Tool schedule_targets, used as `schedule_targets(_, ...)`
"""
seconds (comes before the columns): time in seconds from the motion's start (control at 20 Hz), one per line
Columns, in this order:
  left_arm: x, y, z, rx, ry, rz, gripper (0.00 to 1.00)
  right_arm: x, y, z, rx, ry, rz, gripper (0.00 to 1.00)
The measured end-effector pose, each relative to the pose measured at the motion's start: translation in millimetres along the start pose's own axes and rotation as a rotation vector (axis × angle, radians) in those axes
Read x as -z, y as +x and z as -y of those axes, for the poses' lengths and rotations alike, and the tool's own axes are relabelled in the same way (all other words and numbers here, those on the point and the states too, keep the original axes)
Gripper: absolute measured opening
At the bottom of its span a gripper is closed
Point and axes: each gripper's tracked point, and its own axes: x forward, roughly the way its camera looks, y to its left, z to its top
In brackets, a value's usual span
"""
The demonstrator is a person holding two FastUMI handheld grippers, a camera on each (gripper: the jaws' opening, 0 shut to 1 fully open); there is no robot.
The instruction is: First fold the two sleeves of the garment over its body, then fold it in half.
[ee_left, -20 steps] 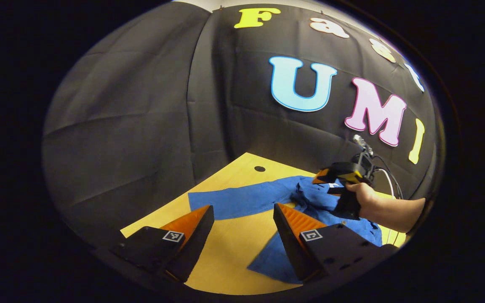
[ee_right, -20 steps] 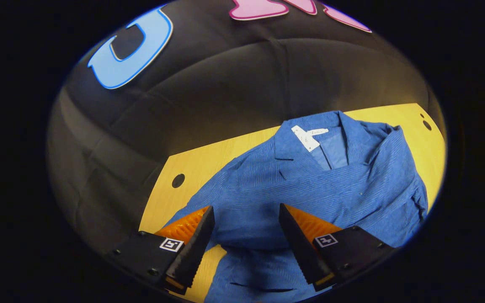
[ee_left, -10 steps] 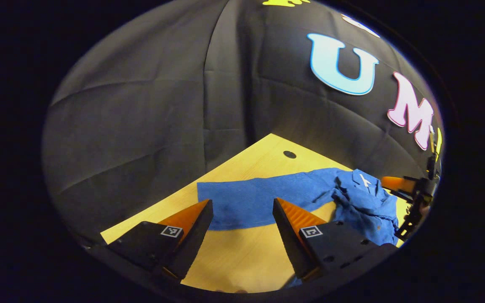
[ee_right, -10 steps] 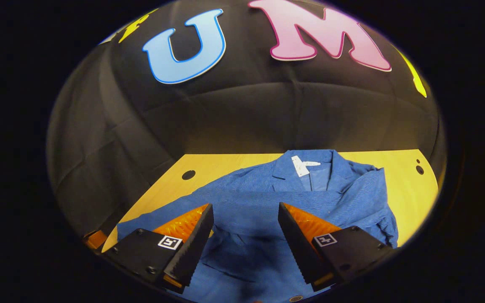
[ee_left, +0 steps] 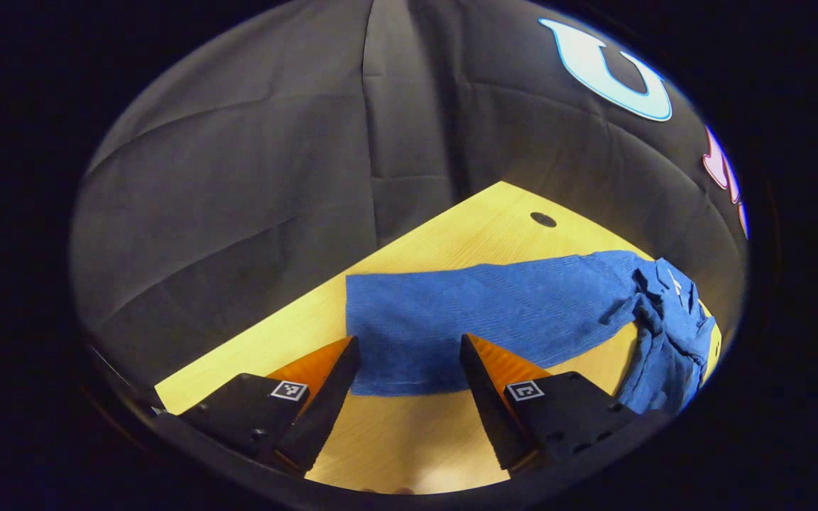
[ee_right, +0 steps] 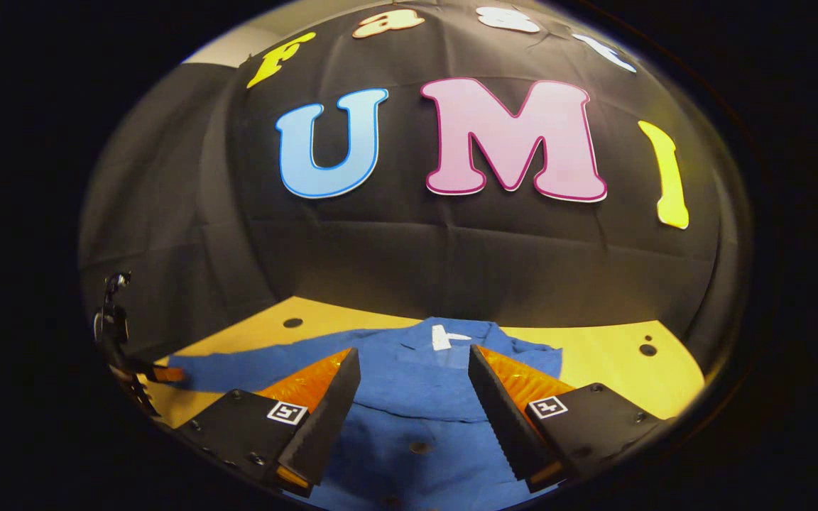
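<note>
A blue shirt (ee_right: 423, 426) lies on the yellow wooden table (ee_right: 601, 355), collar and white label (ee_right: 443, 338) at the far side. In the right gripper view my right gripper (ee_right: 413, 349) hovers open over the shirt's body, nothing between its fingers. One sleeve (ee_left: 494, 312) stretches flat across the table in the left gripper view, its cuff end lying just beyond my open left gripper (ee_left: 407, 338). The shirt's body (ee_left: 668, 333) is bunched at the right there. The left gripper (ee_right: 146, 375) also appears at the far left of the right gripper view, by the sleeve's end.
The table (ee_left: 395, 440) has a round hole (ee_left: 542, 219) near its far corner, and two more holes (ee_right: 292, 323) (ee_right: 647, 349) show in the right gripper view. Black cloth walls stand close behind the table. Bare wood lies left of the sleeve.
My left gripper has swung left and closed in on the sleeve's cuff. The right gripper has drawn back from the shirt and tilted up, so more wall shows. Both stayed open.
</note>
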Motion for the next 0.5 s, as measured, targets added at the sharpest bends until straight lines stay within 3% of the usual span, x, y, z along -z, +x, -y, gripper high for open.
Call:
schedule_targets(0.15,-2.1,12.8,5.7,-0.054,0.035,0.018,0.83,7.7,-10.5,19.4,0.017,-0.005,0.0,0.97)
schedule_targets(0.3,-4.9,10.8,3.7,-0.041,0.031,0.029,0.83,11.6,-16.1,39.5,0.044,-0.002,-0.003,0.97)
schedule_targets(0.35,-8.0,11.9,3.4,-0.026,0.042,0.025,0.8,10.5,-17.1,45.2,0.051,-0.003,0.004,0.97)
schedule_targets(0.45,-9.6,13.5,10.9,0.016,0.084,0.004,0.61,12.0,-18.2,58.5,0.069,-0.015,0.006,0.97)
schedule_targets(0.5,-10.3,12.3,18.4,0.033,0.098,0.003,0.57,12.6,-20.1,61.5,0.074,-0.016,0.003,0.97)
